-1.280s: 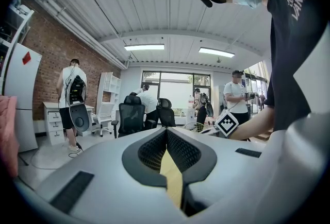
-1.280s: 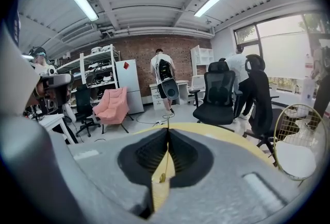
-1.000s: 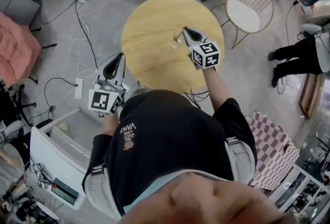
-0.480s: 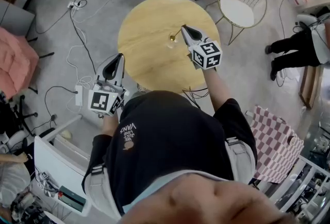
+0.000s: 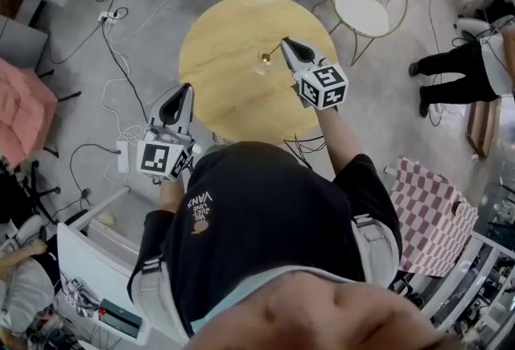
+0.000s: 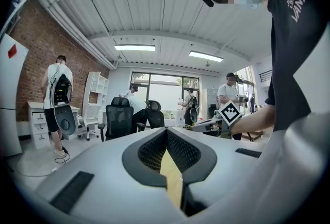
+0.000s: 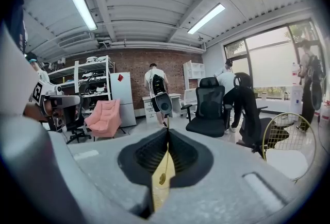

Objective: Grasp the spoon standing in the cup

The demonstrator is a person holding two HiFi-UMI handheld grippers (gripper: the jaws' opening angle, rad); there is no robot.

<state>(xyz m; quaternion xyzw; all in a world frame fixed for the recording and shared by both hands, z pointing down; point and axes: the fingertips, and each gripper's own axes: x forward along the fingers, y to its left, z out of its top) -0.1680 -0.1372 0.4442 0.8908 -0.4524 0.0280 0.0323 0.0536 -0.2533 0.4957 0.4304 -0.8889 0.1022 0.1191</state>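
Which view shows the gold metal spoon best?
The right gripper view: the gold metal spoon runs down the slit between the right gripper's closed jaws, bowl end lowest. The head view shows it only as a small gold glint over the round wooden table. The left gripper view does not show it.

Round wooden table (image 5: 225, 91) on grey floor (image 5: 386, 83); carries small cup (image 5: 261, 67), probably glass, spoon (image 5: 269, 56) inside
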